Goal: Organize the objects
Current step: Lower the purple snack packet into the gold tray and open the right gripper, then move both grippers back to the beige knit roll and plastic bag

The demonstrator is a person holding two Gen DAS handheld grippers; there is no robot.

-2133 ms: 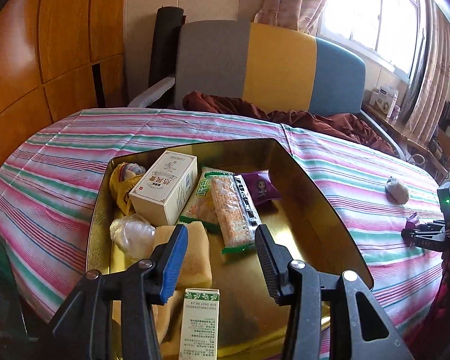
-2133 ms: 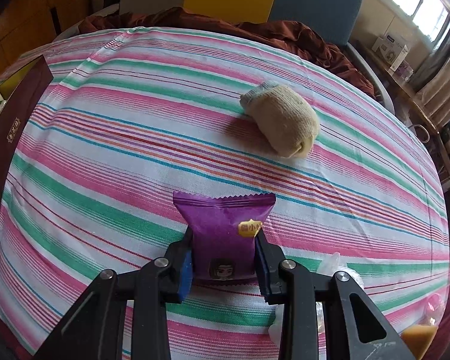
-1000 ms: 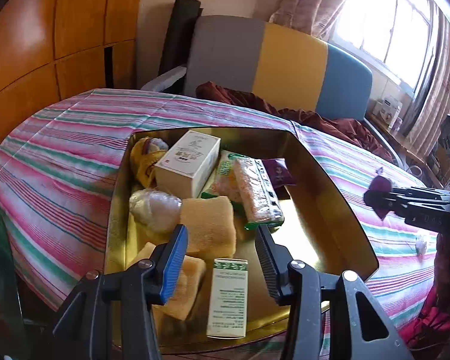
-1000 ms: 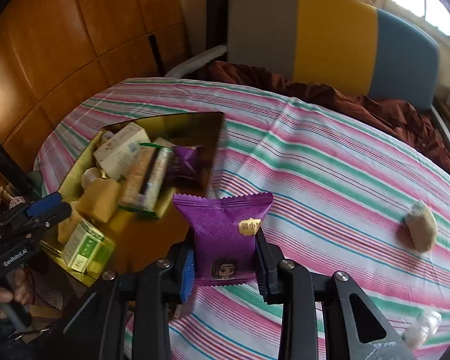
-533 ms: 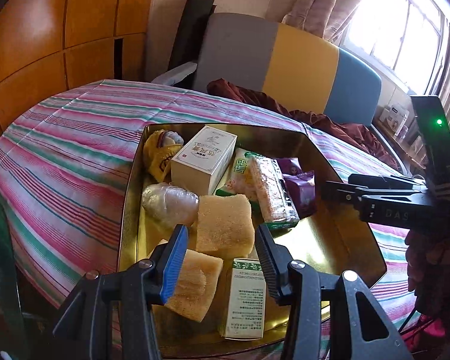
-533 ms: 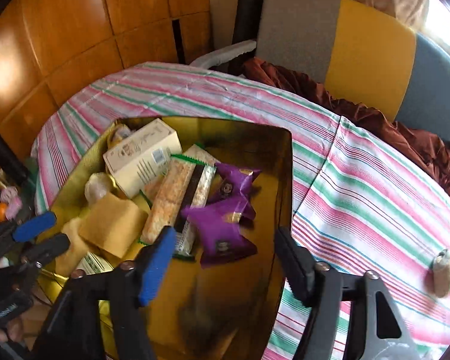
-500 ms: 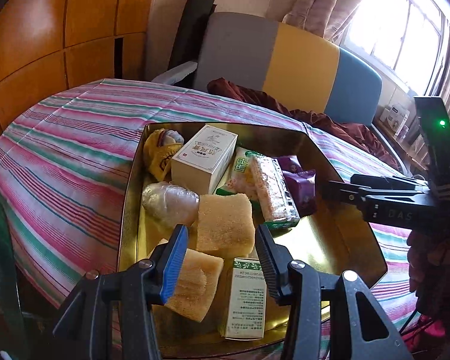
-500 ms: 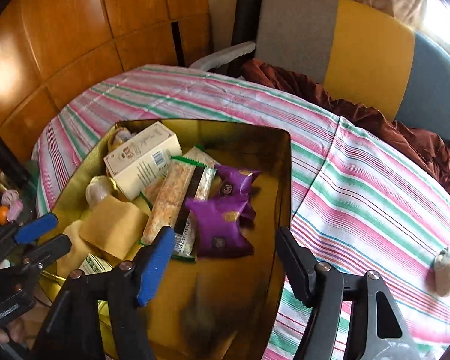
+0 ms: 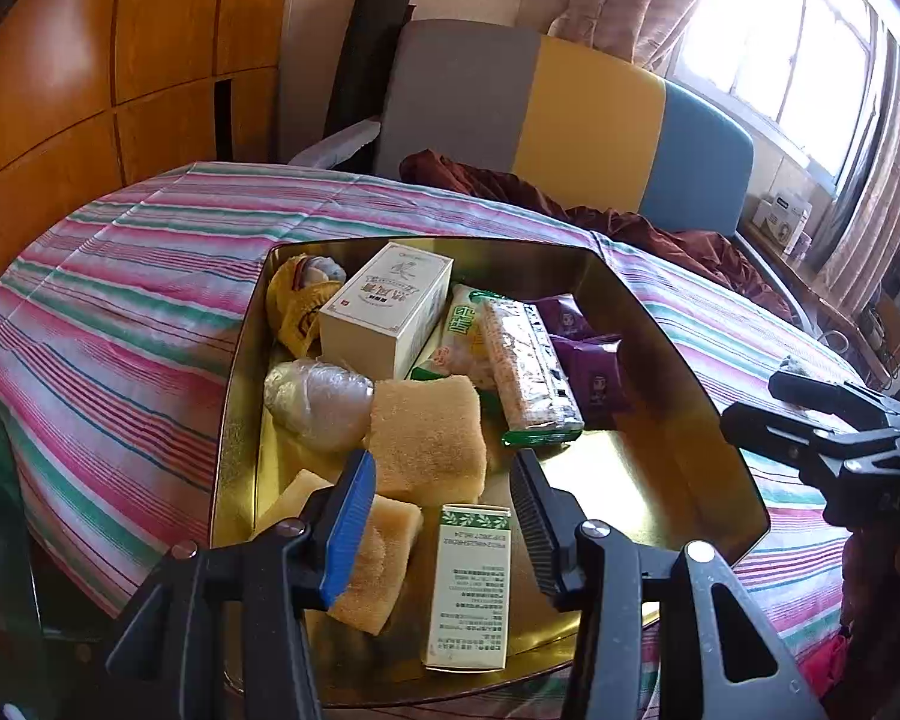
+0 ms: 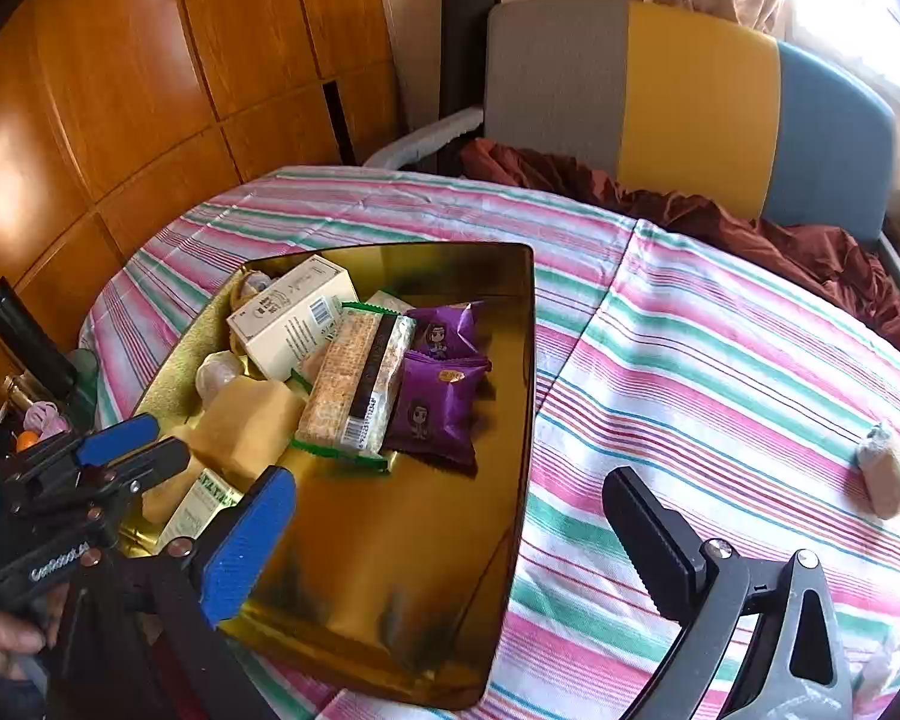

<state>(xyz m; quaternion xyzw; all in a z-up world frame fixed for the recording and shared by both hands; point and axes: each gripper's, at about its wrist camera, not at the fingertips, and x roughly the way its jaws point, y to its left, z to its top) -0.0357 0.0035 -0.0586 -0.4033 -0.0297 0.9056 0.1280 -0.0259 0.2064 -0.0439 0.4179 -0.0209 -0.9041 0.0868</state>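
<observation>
Black plastic claws [image 10: 450, 516]; one blue pad, one black ribbed; silver screws

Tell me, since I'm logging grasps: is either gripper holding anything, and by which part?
Nothing is held. The right gripper is opening, with nothing between its jaws; the left gripper is empty above the gold tray.

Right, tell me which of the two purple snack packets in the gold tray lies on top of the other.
The nearer purple packet with the orange label, beside the cereal bar. It overlaps the lower edge of the farther purple packet, which sits toward the tray's back wall.

Both wrist views look down on the tray [image 9: 234, 420].
</observation>
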